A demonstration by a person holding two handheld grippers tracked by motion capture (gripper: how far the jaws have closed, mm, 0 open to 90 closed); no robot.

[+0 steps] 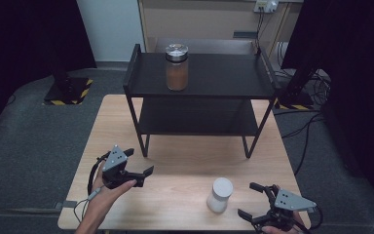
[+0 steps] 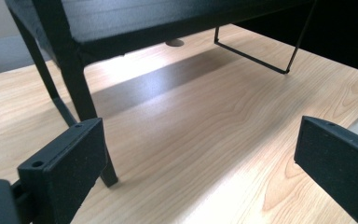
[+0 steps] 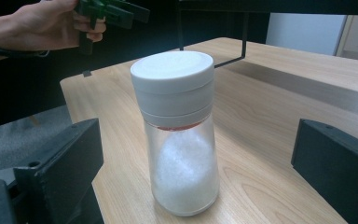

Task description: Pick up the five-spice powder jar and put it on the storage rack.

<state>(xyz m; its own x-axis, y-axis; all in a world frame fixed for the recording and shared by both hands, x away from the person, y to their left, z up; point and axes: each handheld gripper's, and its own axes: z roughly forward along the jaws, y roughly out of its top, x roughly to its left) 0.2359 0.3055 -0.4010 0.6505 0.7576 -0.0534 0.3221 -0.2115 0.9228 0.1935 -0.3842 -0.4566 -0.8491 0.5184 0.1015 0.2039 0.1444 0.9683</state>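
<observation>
- One shaker jar (image 1: 220,194) of white granules stands upright near the front edge of the wooden table (image 1: 185,161), its clear waisted body about half full under a broad white screw cap (image 3: 172,70).
- Judged from its look, it is light and stiff, but the smooth clear wall may slip; if it is glass it would break in a fall.
- Best hold seems the narrow waist just below the cap, where the body tapers and the cap's rim would stop it sliding down.
- Right gripper (image 1: 251,201) sits just beside the jar with its jaws spread wide, not touching it; in the right gripper view the jar stands between them.
- Left gripper (image 1: 137,166), also wide and holding nothing, rests well apart at the table's left.
- Behind, a black two-tier shelf (image 1: 199,87) carries a metal-lidded jar of brown powder (image 1: 177,67).
</observation>
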